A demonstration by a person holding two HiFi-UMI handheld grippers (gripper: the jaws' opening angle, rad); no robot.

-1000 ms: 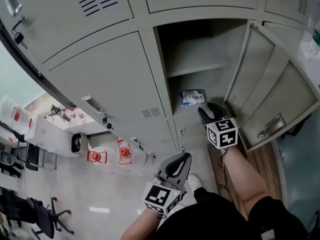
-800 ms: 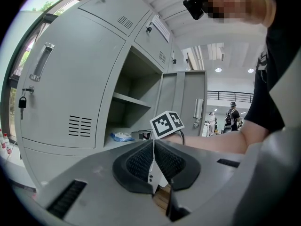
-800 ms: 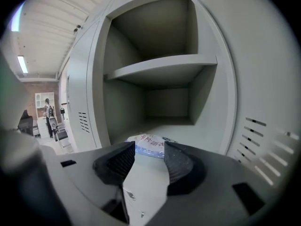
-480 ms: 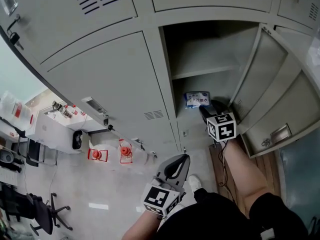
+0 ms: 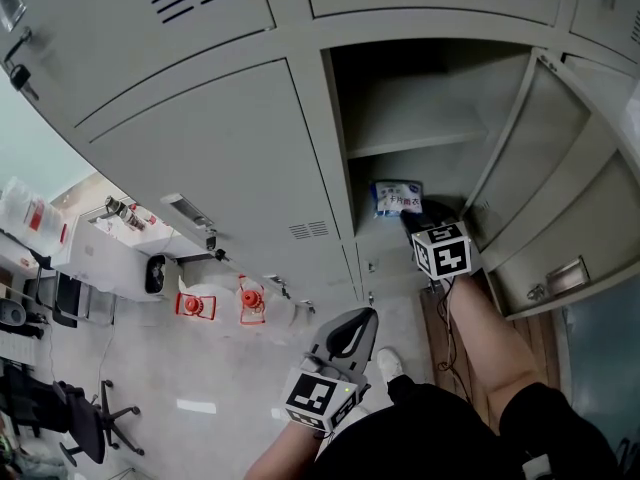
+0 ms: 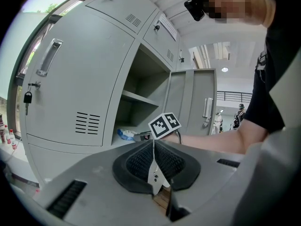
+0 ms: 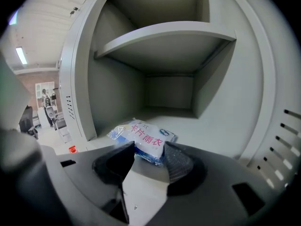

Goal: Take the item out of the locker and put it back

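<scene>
A blue-and-white packet (image 7: 143, 142) lies flat on the floor of the open locker (image 5: 365, 118), below its single shelf (image 5: 420, 138) and near the front edge. The right claw (image 7: 149, 155) reaches in level with it, spread wide and now closing, with the packet's near end just between the tips; the pads do not appear to press it yet, so this looks like the approach to lift it out. The left claw (image 6: 153, 147), pressed together and empty, is held back by the person's body, out of the way of the door (image 5: 560, 218) that stands swung open on the right.
</scene>
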